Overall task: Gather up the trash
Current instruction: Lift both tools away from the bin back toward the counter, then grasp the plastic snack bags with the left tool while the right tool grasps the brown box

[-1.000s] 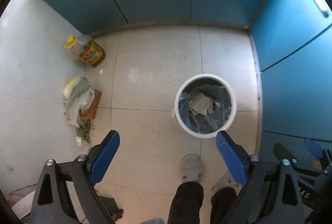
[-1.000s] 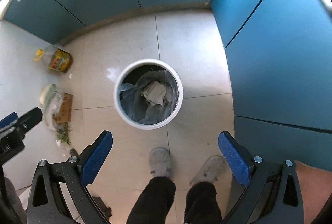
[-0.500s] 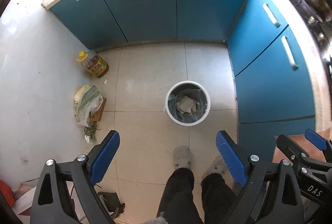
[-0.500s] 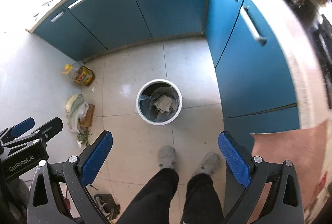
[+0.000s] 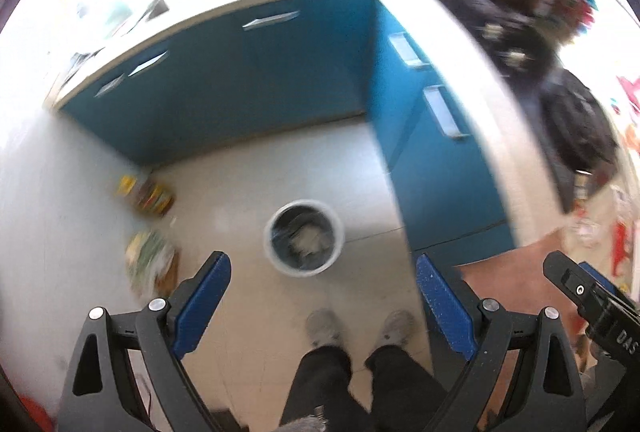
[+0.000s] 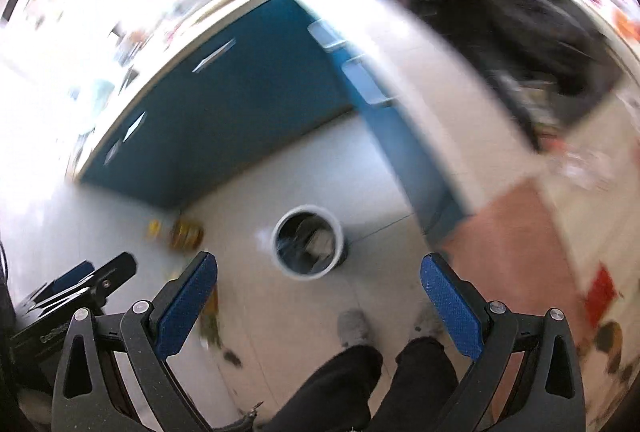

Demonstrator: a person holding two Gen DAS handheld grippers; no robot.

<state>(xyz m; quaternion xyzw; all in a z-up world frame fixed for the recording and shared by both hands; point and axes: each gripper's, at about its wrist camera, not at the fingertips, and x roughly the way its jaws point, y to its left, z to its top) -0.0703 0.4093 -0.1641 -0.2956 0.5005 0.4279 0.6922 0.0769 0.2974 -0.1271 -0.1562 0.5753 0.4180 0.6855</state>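
You've lifted both claws well up since a second ago: the bin that filled the middle of each view is now small and far below, and the worktop tops and clutter along the upper edge have come into sight, all smeared by motion blur. Your left claw is wide open, blue pads spread, nothing between them; your right claw is the same, open and empty. The white round trash bin stands on the pale tiled floor in the corner formed by the blue cabinets, ahead of your grey slippers. It is lined with a dark bag and holds pale crumpled paper near the middle; blur hides any finer detail. In the right wrist view the bin sits between the two pads, with the same dark liner and a light scrap inside. Left of the bin, against the white wall, a yellow-capped oil bottle lies near the cabinet base, and closer to you a bag of greens sits on the floor, well apart from the bin. The white worktop runs along above the cabinets; items on it are too blurred to name. A reddish-brown patch shows at the right beyond the cabinet end. Each claw shows at the edge of the other's view, right claw at the left view's lower right.
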